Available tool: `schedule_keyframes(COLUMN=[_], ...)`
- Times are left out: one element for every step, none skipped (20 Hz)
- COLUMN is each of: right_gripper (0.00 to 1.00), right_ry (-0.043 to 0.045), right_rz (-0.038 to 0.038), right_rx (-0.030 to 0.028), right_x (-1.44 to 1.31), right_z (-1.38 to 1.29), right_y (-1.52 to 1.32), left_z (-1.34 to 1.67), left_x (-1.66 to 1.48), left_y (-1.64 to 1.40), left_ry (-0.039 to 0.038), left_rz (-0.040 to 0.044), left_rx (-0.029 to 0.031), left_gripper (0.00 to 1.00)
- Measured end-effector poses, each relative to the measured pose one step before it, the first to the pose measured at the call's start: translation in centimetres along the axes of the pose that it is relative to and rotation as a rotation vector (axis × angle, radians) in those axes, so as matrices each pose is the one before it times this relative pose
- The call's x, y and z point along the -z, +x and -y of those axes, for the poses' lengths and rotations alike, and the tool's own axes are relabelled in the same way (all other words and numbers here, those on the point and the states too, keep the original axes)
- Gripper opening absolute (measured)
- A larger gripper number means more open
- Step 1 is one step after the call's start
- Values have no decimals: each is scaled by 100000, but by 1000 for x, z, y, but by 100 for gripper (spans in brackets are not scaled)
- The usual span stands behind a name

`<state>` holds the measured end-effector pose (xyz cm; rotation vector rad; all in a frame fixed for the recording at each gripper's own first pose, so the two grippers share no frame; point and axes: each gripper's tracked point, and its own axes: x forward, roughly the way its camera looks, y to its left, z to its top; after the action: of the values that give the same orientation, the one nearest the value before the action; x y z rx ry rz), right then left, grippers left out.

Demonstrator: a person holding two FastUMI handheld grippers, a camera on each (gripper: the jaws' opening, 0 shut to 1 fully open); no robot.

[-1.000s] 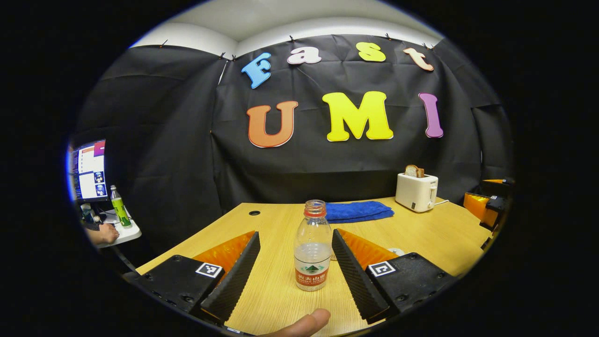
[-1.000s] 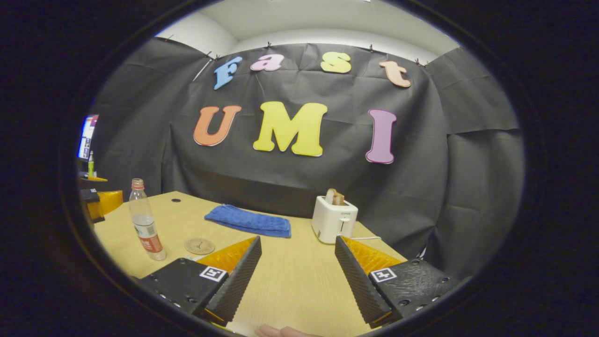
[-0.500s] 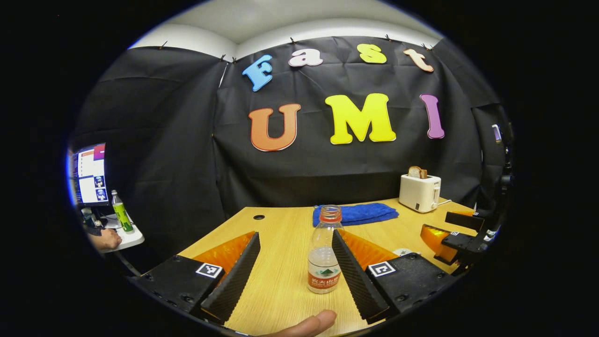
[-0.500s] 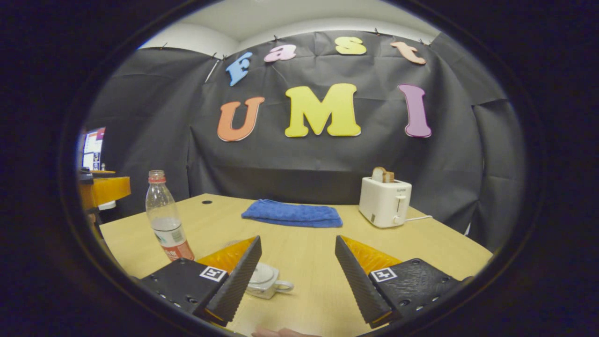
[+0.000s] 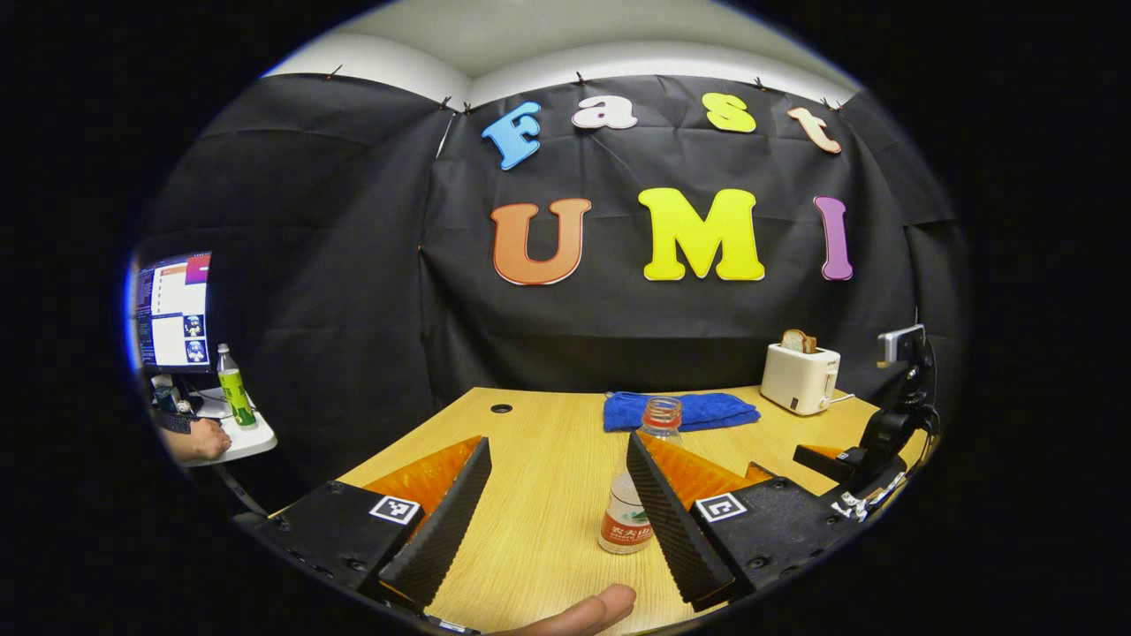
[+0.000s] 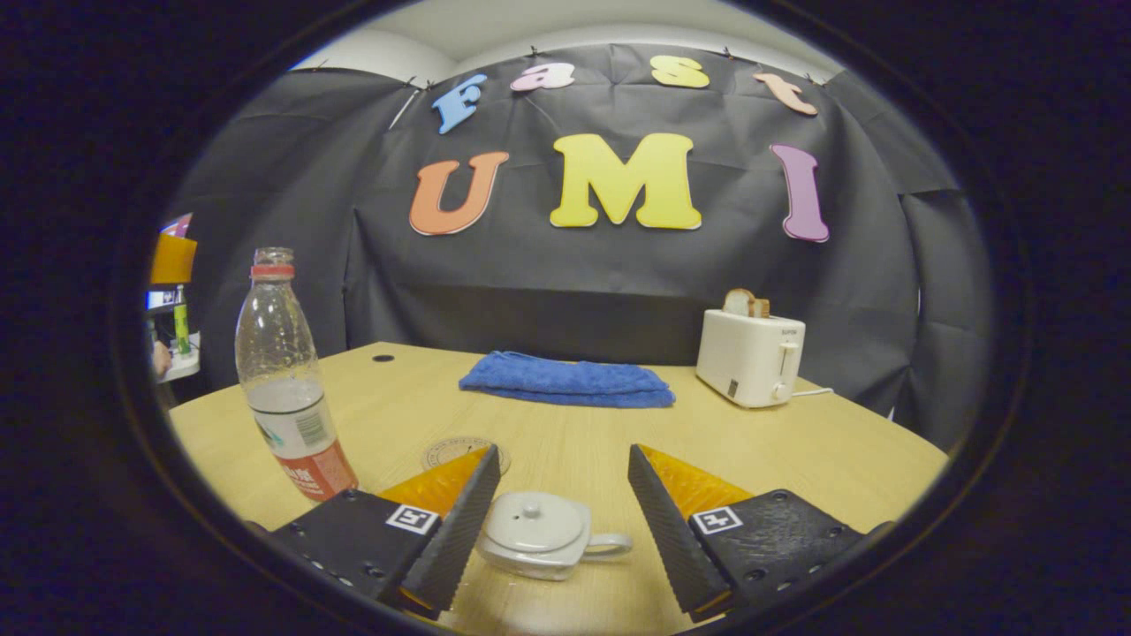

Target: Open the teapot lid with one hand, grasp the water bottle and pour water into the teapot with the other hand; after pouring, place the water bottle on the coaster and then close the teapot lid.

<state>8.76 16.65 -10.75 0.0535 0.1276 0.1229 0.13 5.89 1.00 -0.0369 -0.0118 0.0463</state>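
The right hand-held gripper, fingers apart, is hovering over the small white ceramic teapot lying just ahead between them on the wooden worktop. The left hand-held gripper, likewise apart, is facing the upright clear plastic water bottle beside its right finger.

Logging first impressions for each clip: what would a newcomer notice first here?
Probably the white teapot, lid still on, low between the open fingers of the right hand-held gripper. Next, the uncapped water bottle standing left of it, and the white toaster with bread at the table's far right.
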Motion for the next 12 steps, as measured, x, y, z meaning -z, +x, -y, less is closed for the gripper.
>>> schedule_keyframes(right_gripper=[83, 73, 64, 52, 40, 31, 24, 13, 12, 12, 12, 4], right_ry=[123, 426, 759, 1643, -822, -1198, 502, 1894, 618, 635, 391, -1298], right_rz=[99, 393, -427, -1121, 1436, 133, -2152, -991, -154, -212, -91, -137], right_rx=[148, 115, -1342, -1881, -1922, -486, -2104, -867, -582, -1674, 206, 694], right_x=[142, 171, 291, 160, -46, 14, 303, 66, -99, 91, 335, -137], right_z=[9, 10, -288, -276, -219, -318, -641, 407, 0, -355, -60, 18], right_y=[209, -40, 70, 236, -201, 42, -48, 243, -7, 180, -203, -273], left_z=[45, 247, 96, 8, 167, 190, 388, 77, -51, -126, 48, 80], left_x=[85, 161, 221, 269, -112, -136, 161, 190, 120, 133, 83, 76], left_y=[102, 74, 71, -54, -153, -44, 105, 146, 33, 36, 94, 30], left_ry=[-519, -504, 200, 881, 1991, 1071, 35, 143, 510, 329, -382, -423], left_rz=[-100, -615, -729, -868, 54, 811, -408, -541, -391, -260, -403, -226], left_rx=[378, 545, 57, -155, -239, 497, 1153, 121, -276, -300, 20, 203], left_gripper=[97, 97, 97, 97, 97, 97, 97, 97, 97, 97, 97, 97])
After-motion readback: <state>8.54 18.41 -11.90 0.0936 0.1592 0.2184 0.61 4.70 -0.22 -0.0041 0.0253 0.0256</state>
